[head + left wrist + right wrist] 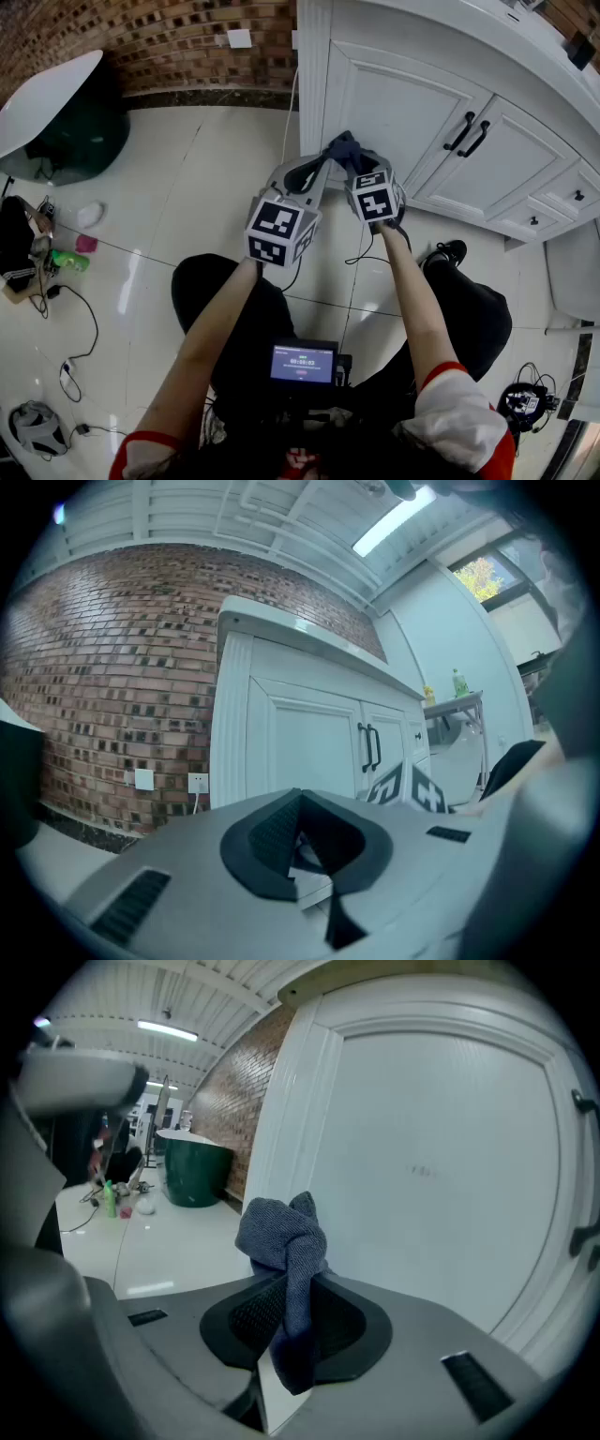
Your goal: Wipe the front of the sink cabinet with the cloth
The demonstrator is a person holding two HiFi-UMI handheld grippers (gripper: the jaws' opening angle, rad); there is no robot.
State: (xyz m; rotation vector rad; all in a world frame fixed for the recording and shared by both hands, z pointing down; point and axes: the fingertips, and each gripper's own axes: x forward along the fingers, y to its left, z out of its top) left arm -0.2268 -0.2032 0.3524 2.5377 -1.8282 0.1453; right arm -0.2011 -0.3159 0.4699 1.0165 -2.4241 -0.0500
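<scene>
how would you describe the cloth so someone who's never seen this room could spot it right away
Find the white sink cabinet that stands against the brick wall, and look at its door nearest that wall. Just in front of that door the right gripper is shut on the cloth. It is the only dark blue-grey, bunched fabric against all that white.

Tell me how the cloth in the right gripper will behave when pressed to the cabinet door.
The cloth is probably floppy: it bunches above the right gripper and hangs limp below. Its knit texture looks soft, so it should flatten against the cabinet door. It seems light, standing up unsupported.
</scene>
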